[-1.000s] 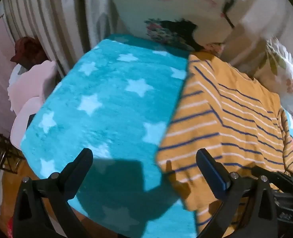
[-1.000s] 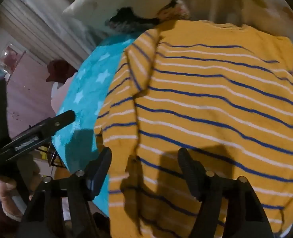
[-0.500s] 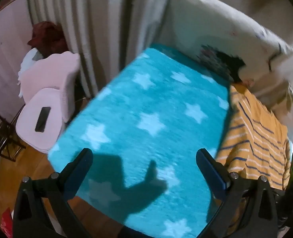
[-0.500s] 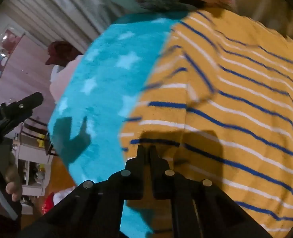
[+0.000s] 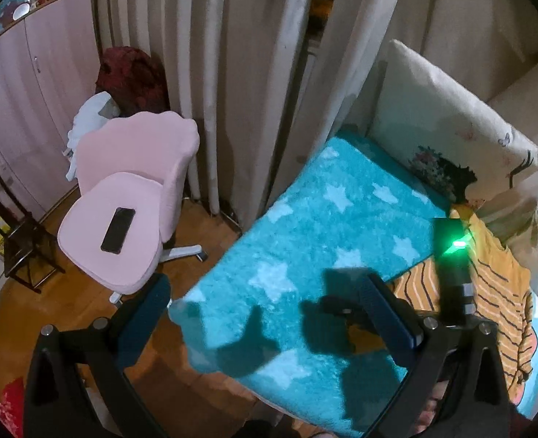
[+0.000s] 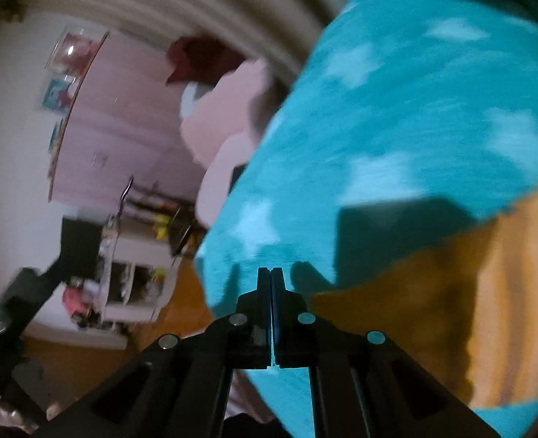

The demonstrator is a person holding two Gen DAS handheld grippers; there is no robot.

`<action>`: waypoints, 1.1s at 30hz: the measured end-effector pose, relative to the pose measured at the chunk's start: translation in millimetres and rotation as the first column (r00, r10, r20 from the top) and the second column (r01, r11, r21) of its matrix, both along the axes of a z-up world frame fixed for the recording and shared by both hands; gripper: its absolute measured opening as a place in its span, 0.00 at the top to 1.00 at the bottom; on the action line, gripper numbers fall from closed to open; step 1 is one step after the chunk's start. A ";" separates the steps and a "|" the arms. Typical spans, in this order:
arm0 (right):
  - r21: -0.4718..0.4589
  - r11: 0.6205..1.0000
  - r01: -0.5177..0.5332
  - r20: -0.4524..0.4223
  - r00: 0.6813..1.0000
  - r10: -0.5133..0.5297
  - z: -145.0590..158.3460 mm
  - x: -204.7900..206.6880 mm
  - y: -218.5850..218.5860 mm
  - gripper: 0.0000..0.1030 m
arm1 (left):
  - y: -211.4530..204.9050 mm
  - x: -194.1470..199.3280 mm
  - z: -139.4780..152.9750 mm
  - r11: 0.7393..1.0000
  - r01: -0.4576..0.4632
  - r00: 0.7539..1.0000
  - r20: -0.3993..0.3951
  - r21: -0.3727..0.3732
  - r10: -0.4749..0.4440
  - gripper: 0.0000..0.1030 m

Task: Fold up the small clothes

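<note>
A yellow sweater with blue and white stripes point(image 5: 495, 292) lies on a teal star blanket point(image 5: 327, 241), at the right of the left wrist view. In the blurred right wrist view the sweater point(image 6: 451, 292) fills the lower right. My left gripper point(image 5: 265, 314) is open and empty, held high above the blanket's near left corner. My right gripper point(image 6: 271, 273) has its jaws pressed together over the blanket's edge, beside the sweater's left edge; no cloth shows between them. The right gripper's body with a green light point(image 5: 451, 270) shows above the sweater in the left wrist view.
A pink chair point(image 5: 130, 219) with a black phone point(image 5: 117, 224) on its seat stands on the wooden floor left of the bed. Curtains point(image 5: 232, 73) hang behind. A patterned pillow point(image 5: 444, 127) leans at the bed's far end. A pink wardrobe point(image 5: 31, 91) is at left.
My left gripper rose and swung left, away from the sweater. My right gripper shut half a second ago at the sweater's left edge and has since swung left; its view is blurred.
</note>
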State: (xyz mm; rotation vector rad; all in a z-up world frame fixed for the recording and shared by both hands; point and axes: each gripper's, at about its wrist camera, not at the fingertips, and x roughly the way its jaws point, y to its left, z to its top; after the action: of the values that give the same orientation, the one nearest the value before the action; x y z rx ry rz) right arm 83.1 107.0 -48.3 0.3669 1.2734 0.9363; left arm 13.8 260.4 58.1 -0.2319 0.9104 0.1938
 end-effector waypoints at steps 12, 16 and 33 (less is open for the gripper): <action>-0.368 0.910 0.189 0.244 0.965 -0.102 6.5 -7.6 -65.3 0.27 | -14.9 14.9 -20.0 0.995 0.077 0.996 -0.037 -0.057 -0.079 0.00; -0.417 0.877 0.239 0.296 0.948 -0.117 -17.3 -9.5 -67.2 0.68 | -22.9 11.5 -19.7 0.994 0.100 0.994 -0.033 -0.054 -0.101 0.00; -0.092 0.987 0.130 0.066 0.990 -0.124 0.7 11.5 -7.4 0.86 | -42.9 -8.3 3.3 0.989 0.141 0.990 0.013 -0.051 -0.141 0.00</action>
State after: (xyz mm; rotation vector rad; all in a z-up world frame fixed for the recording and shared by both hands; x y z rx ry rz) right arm 94.6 99.6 -47.7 0.3378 1.2209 0.7694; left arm 5.4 217.5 61.4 -0.2148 0.9197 0.0384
